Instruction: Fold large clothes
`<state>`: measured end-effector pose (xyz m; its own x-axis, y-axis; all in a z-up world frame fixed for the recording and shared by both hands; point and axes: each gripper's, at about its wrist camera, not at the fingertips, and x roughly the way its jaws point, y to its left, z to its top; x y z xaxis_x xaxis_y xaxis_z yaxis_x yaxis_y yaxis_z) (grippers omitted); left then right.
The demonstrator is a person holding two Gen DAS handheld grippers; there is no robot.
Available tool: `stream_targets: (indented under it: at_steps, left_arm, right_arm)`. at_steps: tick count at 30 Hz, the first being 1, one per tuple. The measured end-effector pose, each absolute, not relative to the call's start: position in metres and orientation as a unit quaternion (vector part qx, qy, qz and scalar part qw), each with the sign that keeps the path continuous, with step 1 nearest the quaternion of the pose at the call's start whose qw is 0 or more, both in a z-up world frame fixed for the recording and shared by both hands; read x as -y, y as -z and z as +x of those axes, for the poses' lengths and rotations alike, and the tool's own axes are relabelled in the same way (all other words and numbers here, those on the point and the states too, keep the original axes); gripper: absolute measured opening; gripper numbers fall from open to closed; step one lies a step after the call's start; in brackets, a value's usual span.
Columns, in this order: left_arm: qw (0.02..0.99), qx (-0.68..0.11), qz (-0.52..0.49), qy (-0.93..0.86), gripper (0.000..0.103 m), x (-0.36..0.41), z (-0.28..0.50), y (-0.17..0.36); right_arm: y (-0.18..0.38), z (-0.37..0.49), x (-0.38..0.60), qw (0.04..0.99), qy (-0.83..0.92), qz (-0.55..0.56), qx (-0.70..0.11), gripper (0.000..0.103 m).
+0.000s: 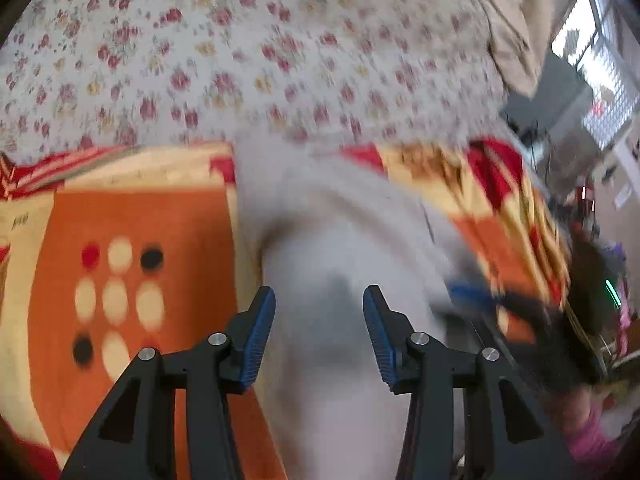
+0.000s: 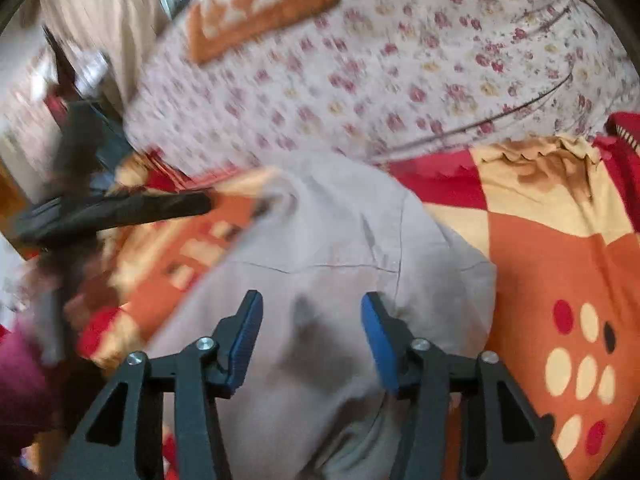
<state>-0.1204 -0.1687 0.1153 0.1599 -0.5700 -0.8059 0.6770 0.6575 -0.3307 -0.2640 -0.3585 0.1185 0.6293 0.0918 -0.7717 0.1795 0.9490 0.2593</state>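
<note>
A pale grey garment (image 1: 332, 240) lies on an orange, red and cream blanket (image 1: 132, 220) on a bed. My left gripper (image 1: 319, 300) is open just above the garment, with cloth showing between its blue pads. In the right wrist view the same garment (image 2: 332, 232) lies folded with a seam across it. My right gripper (image 2: 312, 306) is open over its near part, nothing held. The other gripper appears blurred at the right of the left view (image 1: 520, 312) and at the left of the right view (image 2: 120, 208). Both views are motion-blurred.
A floral bedsheet (image 1: 240, 60) covers the far part of the bed. An orange patterned cushion (image 2: 260, 4) lies at the back. A beige curtain (image 1: 516, 20) and a window (image 1: 600, 80) are to the right, with room clutter beyond the bed edge.
</note>
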Motion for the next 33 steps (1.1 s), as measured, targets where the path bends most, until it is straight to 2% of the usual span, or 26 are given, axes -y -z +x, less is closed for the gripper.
stream_targets:
  at_steps: [1,2,5,9,15,22,26,29,33]
  left_arm:
    - [0.759,-0.507,0.067,0.403,0.041,0.166,-0.134,-0.105]
    - [0.760,-0.510,0.076,0.396,0.041,0.165,-0.141,-0.098]
    - [0.774,-0.510,0.087,0.365,0.042,0.159,-0.155,-0.078]
    - [0.784,-0.504,0.071,0.357,0.043,0.152,-0.158,-0.080]
    - [0.796,-0.489,0.086,0.346,0.043,0.153,-0.168,-0.083]
    - [0.800,-0.487,0.085,0.341,0.045,0.151,-0.179,-0.080]
    - [0.806,-0.480,0.092,0.334,0.045,0.151,-0.184,-0.081]
    - [0.807,-0.481,0.087,0.331,0.045,0.150,-0.185,-0.080]
    - [0.806,-0.487,0.075,0.329,0.047,0.147,-0.186,-0.079]
  right_arm:
    - [-0.107,-0.256,0.360,0.882,0.057,0.132,-0.448,0.040]
    - [-0.090,-0.247,0.366,0.869,0.093,0.113,-0.473,0.031]
    - [-0.078,-0.242,0.383,0.863,0.104,0.156,-0.469,0.030]
    - [-0.109,-0.267,0.370,0.874,0.107,0.139,-0.454,0.030]
    - [-0.136,-0.310,0.331,0.883,0.072,0.110,-0.452,0.035]
    - [-0.092,-0.325,0.323,0.859,0.093,0.074,-0.499,0.036]
    - [-0.106,-0.334,0.327,0.862,0.099,0.094,-0.488,0.036]
    - [-0.115,-0.343,0.328,0.864,0.096,0.118,-0.481,0.041]
    - [-0.114,-0.351,0.331,0.863,0.092,0.151,-0.472,0.056]
